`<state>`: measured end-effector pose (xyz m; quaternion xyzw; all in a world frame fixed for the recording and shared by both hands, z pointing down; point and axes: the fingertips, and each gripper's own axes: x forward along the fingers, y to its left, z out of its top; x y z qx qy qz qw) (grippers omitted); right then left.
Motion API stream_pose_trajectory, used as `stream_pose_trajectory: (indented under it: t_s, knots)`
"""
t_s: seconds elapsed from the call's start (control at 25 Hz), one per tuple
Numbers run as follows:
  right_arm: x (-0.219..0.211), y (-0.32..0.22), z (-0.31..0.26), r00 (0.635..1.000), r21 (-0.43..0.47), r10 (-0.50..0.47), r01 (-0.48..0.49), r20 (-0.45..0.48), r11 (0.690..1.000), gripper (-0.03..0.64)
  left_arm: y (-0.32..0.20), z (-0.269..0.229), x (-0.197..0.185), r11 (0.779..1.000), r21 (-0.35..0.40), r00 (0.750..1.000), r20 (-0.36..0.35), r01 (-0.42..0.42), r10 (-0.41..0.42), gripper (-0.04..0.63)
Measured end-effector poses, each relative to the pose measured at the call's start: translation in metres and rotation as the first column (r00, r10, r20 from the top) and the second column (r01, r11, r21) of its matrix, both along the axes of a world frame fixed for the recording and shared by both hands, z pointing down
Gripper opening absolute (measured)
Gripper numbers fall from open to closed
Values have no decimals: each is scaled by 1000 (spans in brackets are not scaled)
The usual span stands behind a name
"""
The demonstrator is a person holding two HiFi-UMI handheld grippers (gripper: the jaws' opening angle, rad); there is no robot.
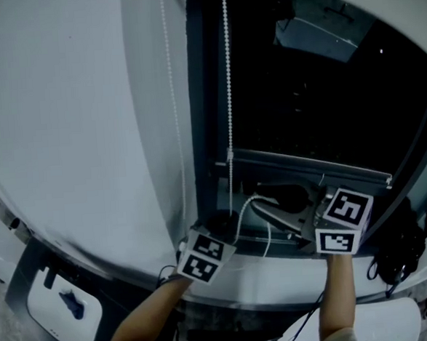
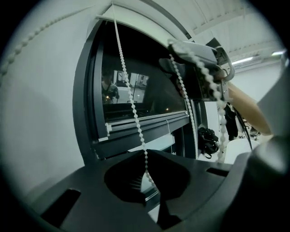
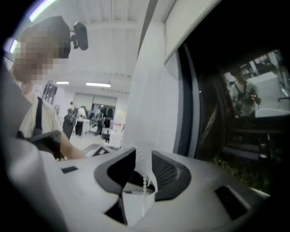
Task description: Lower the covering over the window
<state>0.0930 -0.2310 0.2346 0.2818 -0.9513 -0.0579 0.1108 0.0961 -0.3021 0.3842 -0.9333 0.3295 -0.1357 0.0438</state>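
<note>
A white wall (image 1: 72, 125) fills everything to the left of both pairs of jaws. The dark window (image 1: 325, 100) stands straight ahead of them in its dark frame (image 1: 201, 94). Reflections of the lit room swim in the glass.

The covering (image 2: 136, 20) sits far above the left jaws. From there I can make it out only as a pale band along the top of the window opening, where the cord starts. The glass below it is dark down to the lower rail (image 1: 300, 164), which runs just beyond the jaws.

The left gripper (image 2: 147, 158) is low at the frame's left side, jaws pressed together and pinching the bead chain (image 2: 131, 104). The chain drops straight down the glass into the nip and disappears between the pads.

The right gripper (image 3: 144, 165) is up and to the right of the left one. Its jaws are spread, and a strand of the same chain hangs loose in the gap. I can't see either pad (image 3: 167, 170) pressing on it. From the left gripper's side that strand trails over the right gripper's body and on downward.

In the head view, 2 strands hang side by side above the left jaws, 1 against the wall and 1 against the frame.

A black bag (image 2: 207, 138) sits low to the right, beyond the jaws.
</note>
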Motion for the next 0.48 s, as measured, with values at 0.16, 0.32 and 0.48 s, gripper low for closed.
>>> stream_pose_trajectory:
  t_s: [0.16,0.32,0.48]
  knots:
    - [-10,45,22,950,-78,-196,183,-242,980,121,-14,0,-15,999,-8,999,-22,44,-44,15]
    - [-18,79,-21,946,-21,-319,318,-57,948,121,-14,38,-12,994,-103,996,94,21,-11,14]
    - [8,43,-66,988,164,-67,44,138,985,121,41,204,-8,947,-320,940,316,-19,125,14]
